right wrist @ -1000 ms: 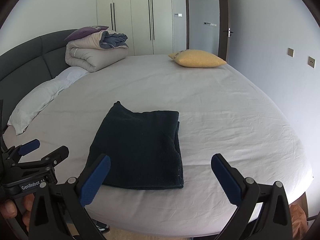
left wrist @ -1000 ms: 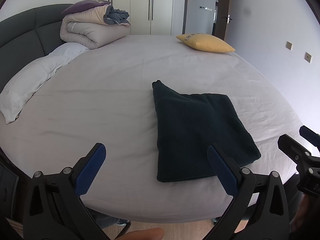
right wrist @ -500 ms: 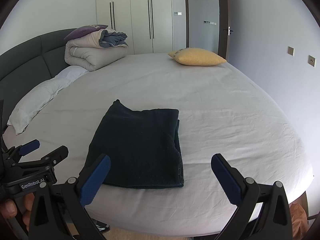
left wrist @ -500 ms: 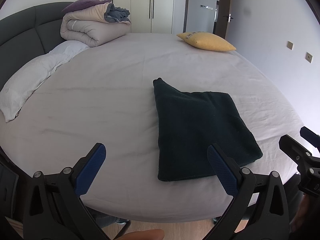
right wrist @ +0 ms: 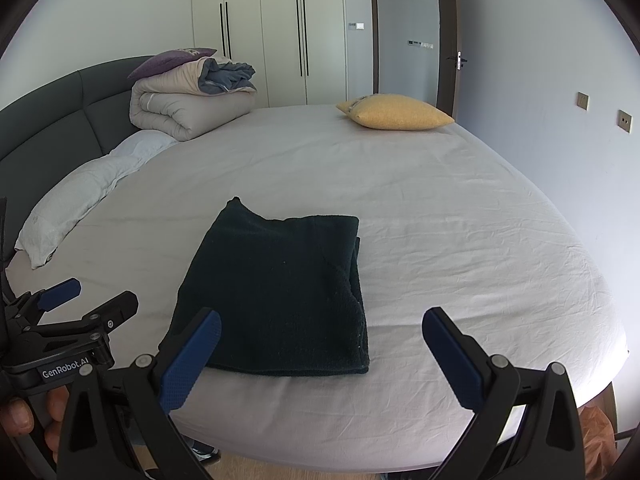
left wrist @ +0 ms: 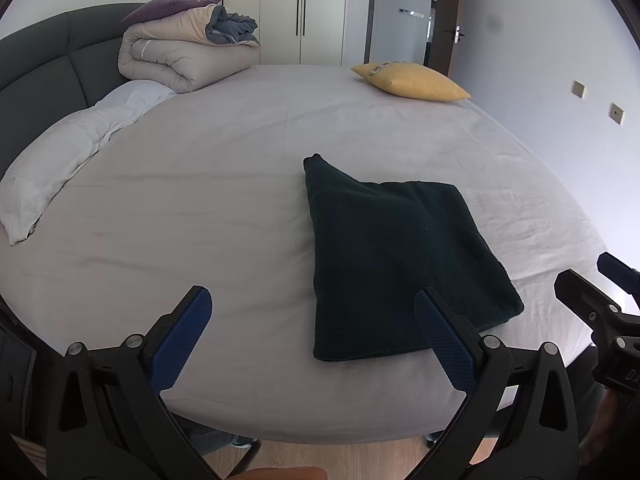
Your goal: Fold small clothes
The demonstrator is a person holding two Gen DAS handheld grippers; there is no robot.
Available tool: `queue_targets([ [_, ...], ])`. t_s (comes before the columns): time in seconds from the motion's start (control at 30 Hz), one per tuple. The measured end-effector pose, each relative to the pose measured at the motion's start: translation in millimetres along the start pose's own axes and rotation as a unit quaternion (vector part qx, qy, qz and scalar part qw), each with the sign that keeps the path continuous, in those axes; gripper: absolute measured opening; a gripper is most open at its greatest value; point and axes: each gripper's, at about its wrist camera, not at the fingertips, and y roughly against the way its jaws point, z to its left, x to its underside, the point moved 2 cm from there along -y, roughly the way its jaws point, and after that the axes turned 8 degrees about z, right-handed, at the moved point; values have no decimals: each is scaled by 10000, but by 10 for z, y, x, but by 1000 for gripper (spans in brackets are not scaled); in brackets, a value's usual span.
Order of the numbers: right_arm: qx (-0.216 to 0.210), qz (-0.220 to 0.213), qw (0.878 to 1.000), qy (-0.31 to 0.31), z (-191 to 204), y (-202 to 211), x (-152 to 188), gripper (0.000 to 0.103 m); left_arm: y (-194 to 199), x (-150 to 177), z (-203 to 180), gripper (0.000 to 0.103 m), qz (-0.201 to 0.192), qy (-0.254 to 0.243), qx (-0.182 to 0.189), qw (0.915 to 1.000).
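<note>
At the far left a grey padded headboard (left wrist: pixel 48 64) curves around the bed, with a long white pillow (left wrist: pixel 68 168) lying along its base. Beyond the pillow sits a rolled beige duvet (left wrist: pixel 180 60) with a purple cushion (left wrist: pixel 168 2) and a crumpled blue-grey cloth (left wrist: pixel 234 26) on top of it.

The left gripper (left wrist: pixel 312 332) hovers over the near edge of the bed (left wrist: pixel 180 200), its jaws spread wide and holding nothing; its blue-padded fingertips (left wrist: pixel 184 332) are well apart, the right one overlapping the near corner of the garment in this view, though contact cannot be told. In the right wrist view the same tool appears at the lower left, held by a hand (right wrist: pixel 24 416).

The dark folded garment (right wrist: pixel 280 288) lies flat on the light sheet near the front edge of the bed, roughly between the two grippers. It forms a neat rectangle, with layered edges showing along its right side and one small corner poking out at the far left.

The right gripper (right wrist: pixel 320 356) hovers just before the near edge of the garment, jaws likewise spread and empty.

Further right, a yellow cushion (right wrist: pixel 394 112) rests at the bed's far side, in front of white wardrobe doors (right wrist: pixel 280 32) and an open doorway (right wrist: pixel 408 36).
</note>
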Motion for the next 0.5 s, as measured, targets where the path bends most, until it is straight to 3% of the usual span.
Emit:
queue_targets([
  [0.5, -9, 24, 10000, 3, 2, -25, 44, 103, -15, 7, -7, 103, 6, 7, 5, 10000],
])
